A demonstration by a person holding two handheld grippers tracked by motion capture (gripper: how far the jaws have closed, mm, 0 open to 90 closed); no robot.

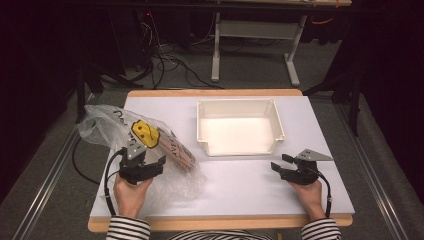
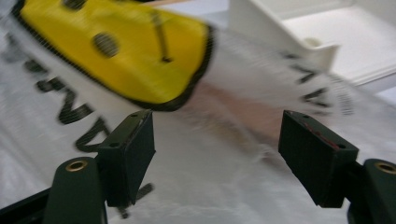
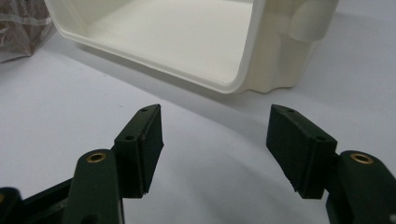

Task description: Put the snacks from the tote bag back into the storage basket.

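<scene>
Jaws wide, you are bringing your left gripper (image 2: 217, 144) onto the crinkled clear plastic bag (image 1: 107, 127), probably for the empty white plastic tray (image 1: 239, 106); next, clamp it, while your right gripper (image 3: 215, 149) is waiting wide-open on the desk (image 1: 240, 180).

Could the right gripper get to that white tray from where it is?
Probably yes: the right gripper is open, and bare table lies between it and the white tray just ahead.

Black two-jaw left tool (image 1: 146, 165) and right tool (image 1: 281, 164), brass-ringed screws, black cables, striped sleeves (image 1: 128, 229)
</scene>
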